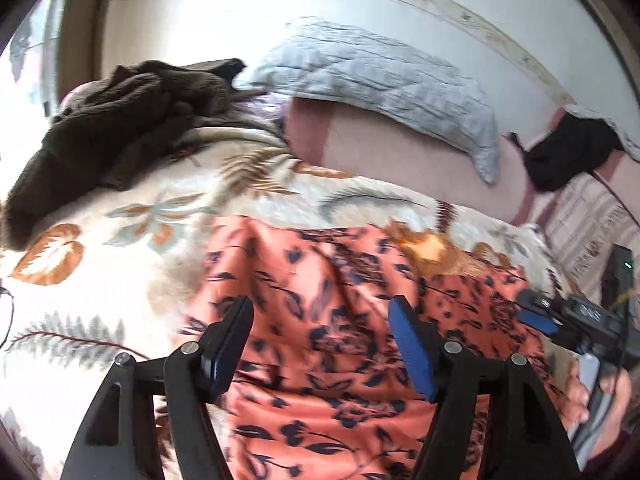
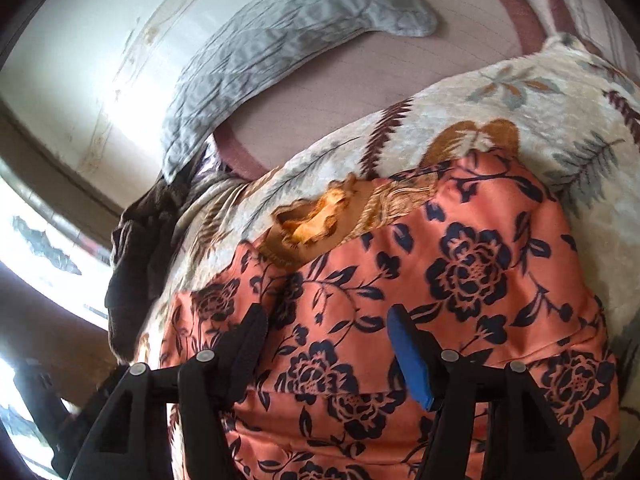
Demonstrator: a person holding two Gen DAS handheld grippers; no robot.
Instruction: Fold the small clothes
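Observation:
An orange garment with a dark blue flower print (image 1: pixel 320 320) lies spread on a cream leaf-patterned blanket (image 1: pixel 120 240). It also shows in the right wrist view (image 2: pixel 440 300), with a gold trimmed edge (image 2: pixel 320 216) at its far side. My left gripper (image 1: pixel 320 328) is open just above the garment, holding nothing. My right gripper (image 2: pixel 326 336) is open above the garment, holding nothing. The right gripper also shows at the right edge of the left wrist view (image 1: pixel 560 320), held in a hand.
A dark brown garment (image 1: pixel 120 128) lies heaped at the blanket's far left. A grey quilted pillow (image 1: pixel 380 84) rests on the pink mattress (image 1: pixel 400 152) by the white wall. A black item (image 1: pixel 568 156) lies far right.

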